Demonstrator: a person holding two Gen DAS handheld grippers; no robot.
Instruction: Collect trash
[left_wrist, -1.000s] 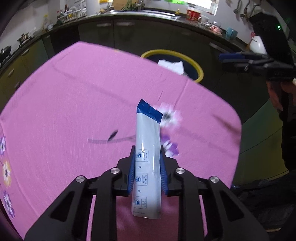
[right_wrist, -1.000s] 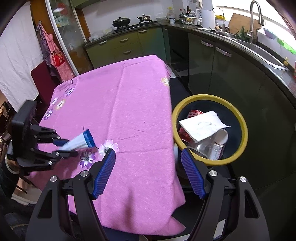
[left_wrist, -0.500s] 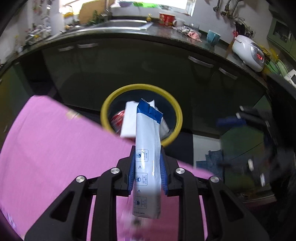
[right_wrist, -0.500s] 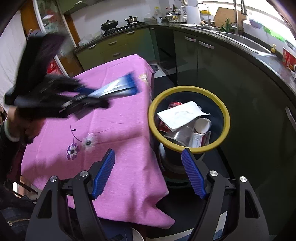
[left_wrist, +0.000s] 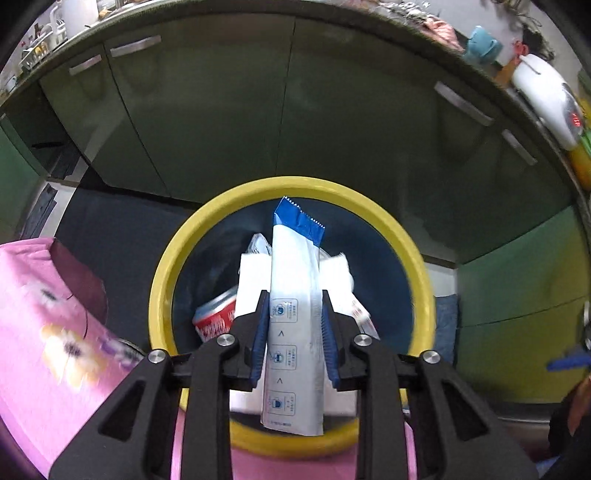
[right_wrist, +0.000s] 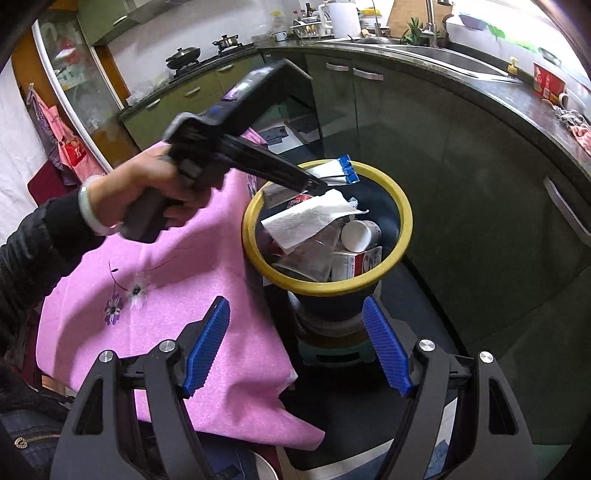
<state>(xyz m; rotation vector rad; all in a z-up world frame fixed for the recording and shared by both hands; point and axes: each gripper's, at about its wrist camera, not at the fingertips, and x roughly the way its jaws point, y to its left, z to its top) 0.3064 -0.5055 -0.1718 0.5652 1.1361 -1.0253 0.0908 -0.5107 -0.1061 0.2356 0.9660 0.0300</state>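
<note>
My left gripper (left_wrist: 294, 325) is shut on a long white sachet with a blue end (left_wrist: 295, 295) and holds it over the yellow-rimmed trash bin (left_wrist: 166, 266). In the right wrist view the left gripper (right_wrist: 314, 184) reaches over the bin's rim (right_wrist: 402, 221) and the sachet (right_wrist: 338, 171) sticks out above the bin's far side. The bin holds a white tissue (right_wrist: 306, 218), a paper cup (right_wrist: 360, 234), a carton (right_wrist: 360, 264) and a red can (left_wrist: 216, 321). My right gripper (right_wrist: 295, 350) is open and empty, in front of the bin and above the table's corner.
The pink flowered tablecloth (right_wrist: 166, 295) covers the table left of the bin. Dark green kitchen cabinets (right_wrist: 461, 166) curve behind and to the right of the bin. A green stool (right_wrist: 332, 358) shows under the bin. A rice cooker (left_wrist: 546, 99) stands on the counter.
My left gripper has carried the sachet from above the table to over the bin's opening. My right gripper has stayed open and drifted a little nearer the bin.
</note>
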